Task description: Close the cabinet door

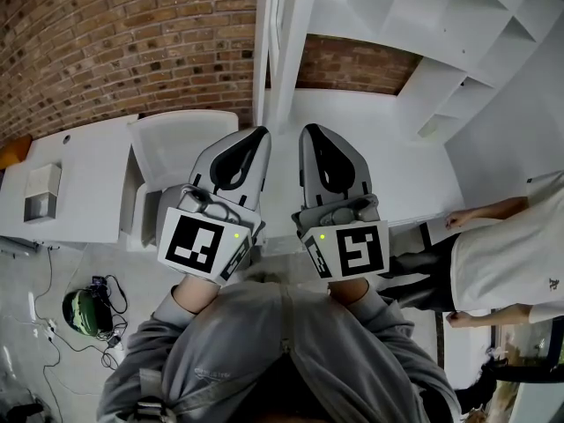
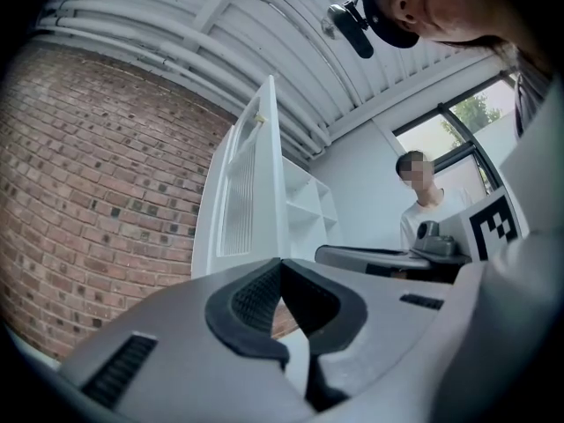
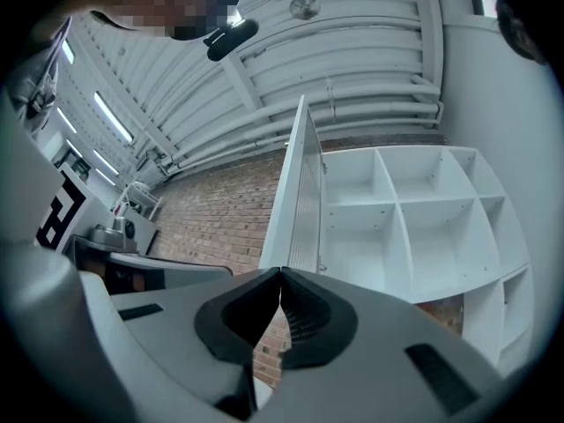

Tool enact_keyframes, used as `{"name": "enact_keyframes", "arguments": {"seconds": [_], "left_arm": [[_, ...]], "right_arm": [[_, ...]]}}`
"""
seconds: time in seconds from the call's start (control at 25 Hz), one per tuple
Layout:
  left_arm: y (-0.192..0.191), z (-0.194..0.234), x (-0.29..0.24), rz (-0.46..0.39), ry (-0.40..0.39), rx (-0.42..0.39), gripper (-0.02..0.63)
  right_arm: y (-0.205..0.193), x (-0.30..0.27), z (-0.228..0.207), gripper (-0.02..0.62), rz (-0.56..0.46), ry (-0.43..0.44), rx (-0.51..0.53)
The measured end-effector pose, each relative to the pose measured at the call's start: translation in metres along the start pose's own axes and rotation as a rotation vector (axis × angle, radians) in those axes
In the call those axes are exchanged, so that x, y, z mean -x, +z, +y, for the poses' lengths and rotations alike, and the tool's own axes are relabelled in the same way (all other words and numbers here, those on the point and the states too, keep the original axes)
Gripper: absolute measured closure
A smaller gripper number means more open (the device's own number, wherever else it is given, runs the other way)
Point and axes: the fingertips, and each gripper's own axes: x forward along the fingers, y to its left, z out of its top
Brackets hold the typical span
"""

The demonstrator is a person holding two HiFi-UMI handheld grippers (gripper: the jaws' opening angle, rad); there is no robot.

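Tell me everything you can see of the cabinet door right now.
The door is a tall white panel, painted-looking, with a finely ribbed inset in a plain frame. It stands wide open and upright, swung out from one side of the white shelves, its free edge toward the grippers. A brick wall lies behind it. The left gripper and right gripper, both shut and empty, seem not to touch it.

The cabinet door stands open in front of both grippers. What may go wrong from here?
1. The door stands edge-on between the left gripper and the right gripper, both shut; a rounded tip may slide off its thin edge.
2. A bystander stands close by the cabinet; the swinging door might hit them.
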Motion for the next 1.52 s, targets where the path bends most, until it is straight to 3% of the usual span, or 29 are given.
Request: {"name": "enact_keyframes", "arguments": {"seconds": [0.96, 1.2, 1.36, 1.52], "left_arm": [[0.064, 0.010, -0.020, -0.083, -0.044, -0.082, 0.600], [0.071, 0.013, -0.024, -0.089, -0.041, -0.096, 0.600], [0.073, 0.015, -0.024, -0.092, -0.037, -0.094, 0.600], [0.076, 0.017, -0.026, -0.097, -0.033, -0.097, 0.600]], "right_arm": [[0.067, -0.032, 0.000, 0.566, -0.077, 0.059, 0.053], [0.078, -0.041, 0.000, 0.563, -0.071, 0.111, 0.013], [0.085, -0.046, -0.001, 0.488, -0.071, 0.117, 0.018], [0.089, -0.056, 0.000, 0.467, -0.061, 0.131, 0.030]]}}
